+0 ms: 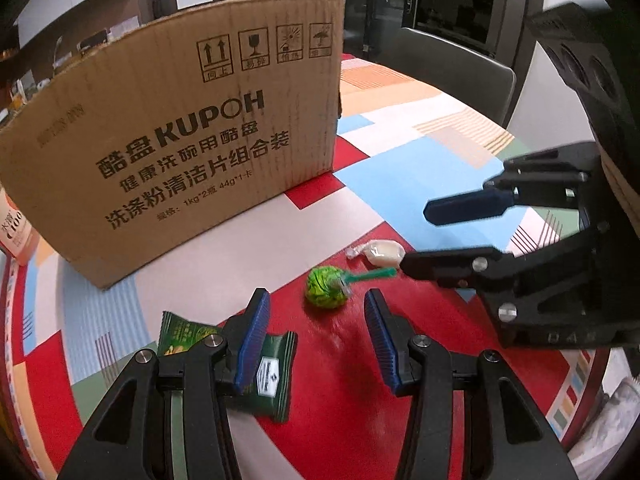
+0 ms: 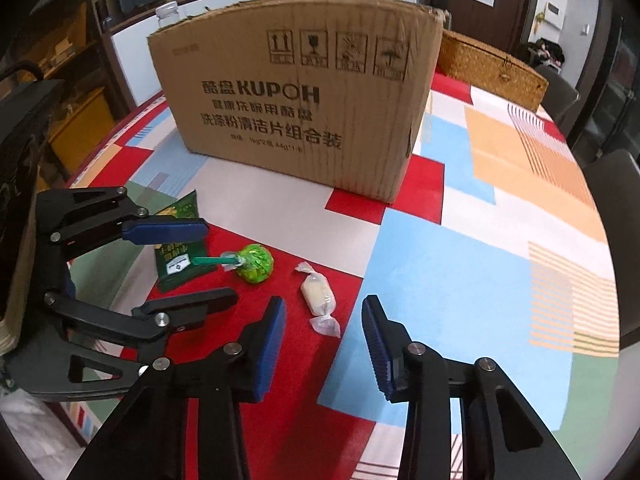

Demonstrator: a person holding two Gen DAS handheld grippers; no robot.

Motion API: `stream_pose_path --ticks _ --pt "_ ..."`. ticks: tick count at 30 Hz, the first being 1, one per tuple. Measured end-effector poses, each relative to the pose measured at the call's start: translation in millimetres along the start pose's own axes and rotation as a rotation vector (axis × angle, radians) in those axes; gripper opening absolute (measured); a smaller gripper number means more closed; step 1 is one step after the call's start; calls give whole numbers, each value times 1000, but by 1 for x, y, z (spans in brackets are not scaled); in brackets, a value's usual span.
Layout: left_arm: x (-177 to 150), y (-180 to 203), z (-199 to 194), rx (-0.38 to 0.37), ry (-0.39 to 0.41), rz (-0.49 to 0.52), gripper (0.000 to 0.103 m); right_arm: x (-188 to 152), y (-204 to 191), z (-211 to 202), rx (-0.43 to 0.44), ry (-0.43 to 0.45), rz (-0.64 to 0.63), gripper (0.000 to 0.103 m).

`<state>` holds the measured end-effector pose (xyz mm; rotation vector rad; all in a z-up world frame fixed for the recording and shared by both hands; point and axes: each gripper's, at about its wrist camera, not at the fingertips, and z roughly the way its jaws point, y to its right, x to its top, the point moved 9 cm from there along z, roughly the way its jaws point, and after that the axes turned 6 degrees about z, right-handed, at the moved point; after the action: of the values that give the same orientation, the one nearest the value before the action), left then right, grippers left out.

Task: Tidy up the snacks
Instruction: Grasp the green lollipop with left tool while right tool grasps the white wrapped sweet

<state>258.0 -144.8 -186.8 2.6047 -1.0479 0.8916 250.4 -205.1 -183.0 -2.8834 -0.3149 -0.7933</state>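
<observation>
So, both grippers are held over the patchwork tablecloth [image 2: 460, 264] with jaws apart and nothing gripped. Just ahead of the left gripper [image 1: 316, 344] a green-wrapped lollipop [image 1: 325, 287] is seen, and a dark green snack packet [image 1: 268, 376] is partly hidden under its left finger. A white wrapped candy [image 2: 318, 298] lies just ahead of the right gripper [image 2: 324, 346], between its fingertips but untouched. Further ahead of both, a cardboard box [image 2: 296, 108] is stood upright.
</observation>
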Motion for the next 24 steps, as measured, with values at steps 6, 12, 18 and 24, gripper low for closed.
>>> stream_pose_path --ticks 6,12,18,24 --pt "3 -5 11 2 -14 -15 45 -1 0 10 20 -19 8 37" --pt "6 -6 18 -23 -18 -50 39 -1 5 20 26 -35 30 33" --pt "8 -2 21 -43 -25 -66 28 -1 6 25 37 -42 55 27" --pt "6 -5 17 -52 -30 -108 27 -1 7 27 42 -44 77 20"
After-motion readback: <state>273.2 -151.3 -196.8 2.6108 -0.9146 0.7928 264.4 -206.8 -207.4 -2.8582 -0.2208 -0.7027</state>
